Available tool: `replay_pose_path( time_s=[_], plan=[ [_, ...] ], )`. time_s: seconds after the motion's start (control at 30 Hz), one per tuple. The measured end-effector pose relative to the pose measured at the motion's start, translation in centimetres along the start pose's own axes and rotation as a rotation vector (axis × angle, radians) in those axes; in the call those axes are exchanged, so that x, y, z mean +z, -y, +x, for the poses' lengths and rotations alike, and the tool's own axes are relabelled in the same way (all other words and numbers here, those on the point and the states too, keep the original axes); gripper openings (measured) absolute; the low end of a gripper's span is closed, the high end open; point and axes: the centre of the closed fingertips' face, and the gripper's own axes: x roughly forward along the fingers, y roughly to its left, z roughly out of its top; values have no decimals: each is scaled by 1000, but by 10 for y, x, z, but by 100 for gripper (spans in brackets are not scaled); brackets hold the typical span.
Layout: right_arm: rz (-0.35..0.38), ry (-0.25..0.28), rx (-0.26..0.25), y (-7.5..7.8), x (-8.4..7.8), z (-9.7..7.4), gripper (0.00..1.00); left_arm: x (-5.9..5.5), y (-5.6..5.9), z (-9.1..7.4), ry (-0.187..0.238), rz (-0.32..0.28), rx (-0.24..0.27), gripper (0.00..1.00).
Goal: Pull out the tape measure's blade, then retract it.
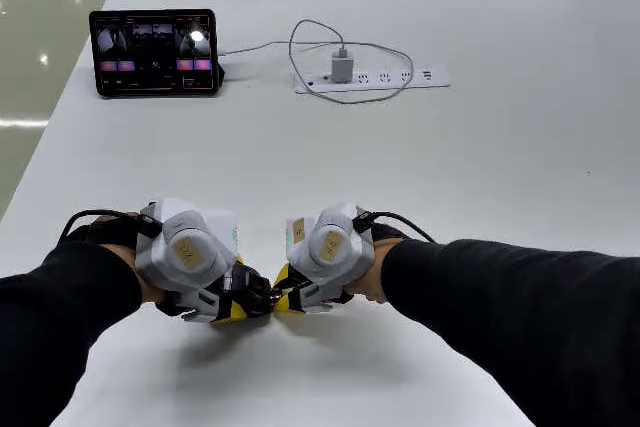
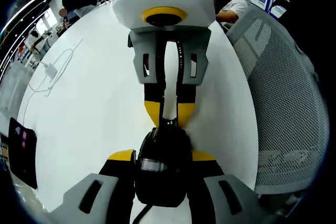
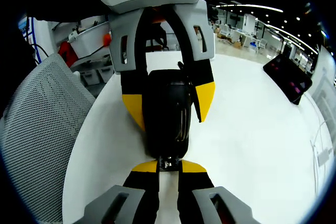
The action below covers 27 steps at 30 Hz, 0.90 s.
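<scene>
A black tape measure (image 1: 259,293) sits just above the white table near its front edge, between both grippers. My left gripper (image 2: 161,156) is shut on its case (image 2: 160,174), one yellow-tipped jaw on each side. Facing it, my right gripper (image 3: 168,167) is shut on the blade's end hook (image 3: 169,163), right at the mouth of the case (image 3: 168,114). Hardly any blade is out. In the head view the left gripper (image 1: 238,304) and the right gripper (image 1: 284,299) nearly touch tip to tip.
A tablet (image 1: 155,52) stands at the back left of the table (image 1: 480,177). A power strip (image 1: 372,78) with a white charger and looped cable lies behind the middle. A grey mesh chair (image 2: 283,93) is close to the table's near edge.
</scene>
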Motion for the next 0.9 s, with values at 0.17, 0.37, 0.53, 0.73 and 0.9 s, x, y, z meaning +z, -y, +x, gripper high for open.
replay_pose_path(
  time_s=[0.17,0.37,0.53,0.73,0.9],
  plan=[
    [14,4,1,0,-2,-2,8,0,0,0,6,-5,1,33],
    [29,-1,0,1,-8,-6,9,0,0,-1,16,-14,7,33],
    [33,-4,0,0,-11,-9,9,0,-1,-1,15,-15,6,33],
    [34,-10,-4,0,-14,-11,9,1,-1,-1,16,-15,6,33],
    [33,-15,-6,1,-16,-13,9,1,-1,-1,16,-14,6,33]
  ],
)
